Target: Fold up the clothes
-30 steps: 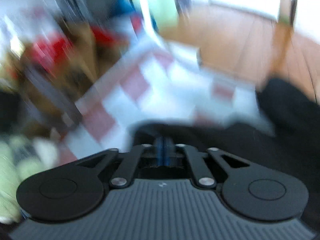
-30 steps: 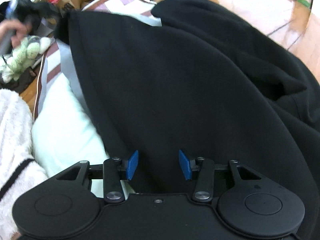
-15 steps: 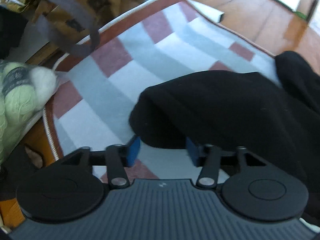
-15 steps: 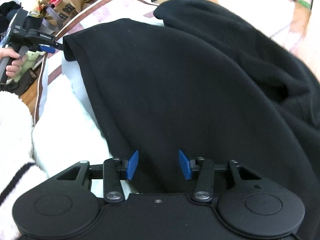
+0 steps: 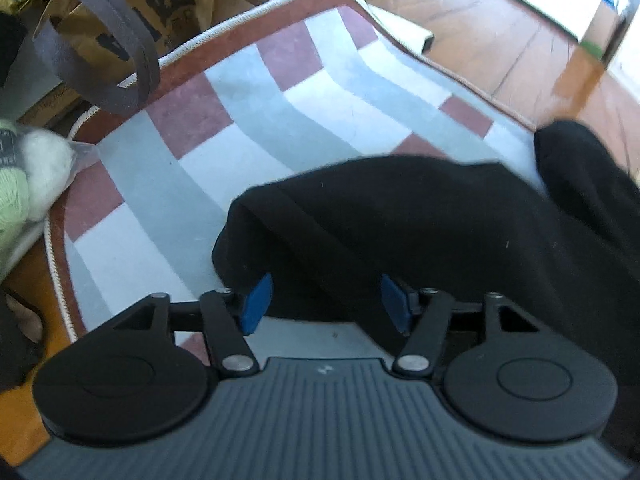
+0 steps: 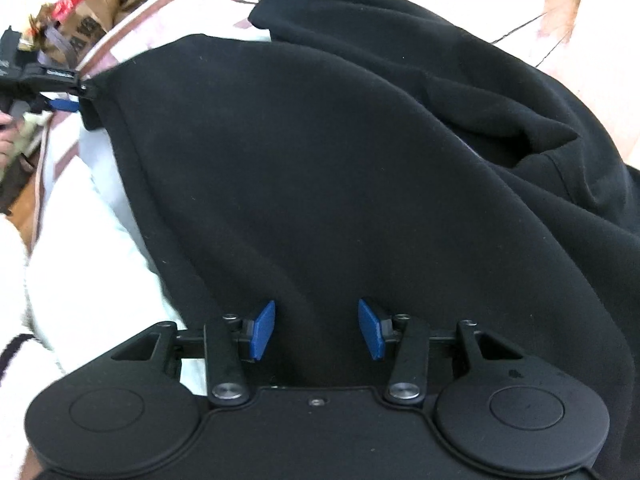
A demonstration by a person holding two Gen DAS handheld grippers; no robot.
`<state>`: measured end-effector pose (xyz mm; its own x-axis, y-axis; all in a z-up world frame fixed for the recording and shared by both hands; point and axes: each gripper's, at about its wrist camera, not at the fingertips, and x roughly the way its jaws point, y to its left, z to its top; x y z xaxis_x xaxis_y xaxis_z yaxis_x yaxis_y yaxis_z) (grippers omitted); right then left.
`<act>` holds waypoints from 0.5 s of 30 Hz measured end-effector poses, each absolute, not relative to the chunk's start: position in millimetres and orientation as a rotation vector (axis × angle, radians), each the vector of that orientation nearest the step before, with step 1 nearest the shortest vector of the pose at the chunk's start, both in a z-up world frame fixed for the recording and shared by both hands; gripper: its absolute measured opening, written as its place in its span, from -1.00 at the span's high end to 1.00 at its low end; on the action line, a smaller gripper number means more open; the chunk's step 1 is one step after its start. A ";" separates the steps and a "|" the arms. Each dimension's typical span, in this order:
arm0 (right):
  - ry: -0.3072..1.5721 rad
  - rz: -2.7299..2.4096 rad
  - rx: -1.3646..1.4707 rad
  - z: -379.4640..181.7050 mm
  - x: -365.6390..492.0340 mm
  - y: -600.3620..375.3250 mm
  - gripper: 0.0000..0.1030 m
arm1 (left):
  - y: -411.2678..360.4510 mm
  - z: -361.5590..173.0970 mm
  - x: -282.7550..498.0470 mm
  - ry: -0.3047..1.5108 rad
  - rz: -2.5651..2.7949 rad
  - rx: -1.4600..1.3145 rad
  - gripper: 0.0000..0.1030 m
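Note:
A black garment (image 6: 340,160) lies spread over a checked blanket (image 5: 192,168). My left gripper (image 5: 326,304) is open, its blue pads (image 5: 256,300) on either side of the garment's folded corner (image 5: 360,232), not closed on it. In the right wrist view the left gripper (image 6: 68,98) sits at the garment's far left corner. My right gripper (image 6: 316,330) is open with the garment's near edge between its pads, which are apart from the cloth.
A brown paper bag with a grey handle (image 5: 120,40) and yarn balls (image 5: 24,184) lie past the blanket's left edge. White bedding (image 6: 80,240) lies left of the garment. Wooden floor (image 5: 520,40) lies beyond the blanket.
My left gripper swung down to the garment's corner, opened, and moved in closer around it. The right gripper stayed open at the near edge.

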<state>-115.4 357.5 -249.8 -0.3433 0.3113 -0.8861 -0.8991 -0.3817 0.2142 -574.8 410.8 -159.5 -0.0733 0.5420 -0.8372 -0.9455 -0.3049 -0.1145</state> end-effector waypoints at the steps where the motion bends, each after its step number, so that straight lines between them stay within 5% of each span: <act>1: 0.944 1.849 -0.991 -248.7 -114.1 357.0 0.00 | 409.9 -158.9 -577.4 0.540 1.668 -0.990 -0.20; 7: 0.940 1.894 -1.103 -252.7 -127.6 347.8 -0.16 | 411.5 -167.2 -597.3 0.326 1.664 -1.111 -0.36; 9: 0.935 1.897 -1.073 -250.0 -125.7 341.9 0.35 | 416.7 -177.5 -601.5 0.307 1.642 -1.180 -0.36; 10: 0.928 1.905 -1.069 -249.0 -125.8 336.9 0.76 | 420.5 -183.4 -602.4 0.311 1.632 -1.210 -0.36; 14: 0.895 1.919 -1.063 -245.2 -121.6 326.2 0.87 | 442.8 -202.0 -596.0 0.409 1.559 -1.229 -0.32; 15: 0.901 1.920 -1.056 -244.6 -119.3 326.5 0.87 | 447.5 -203.7 -593.2 0.424 1.559 -1.206 -0.05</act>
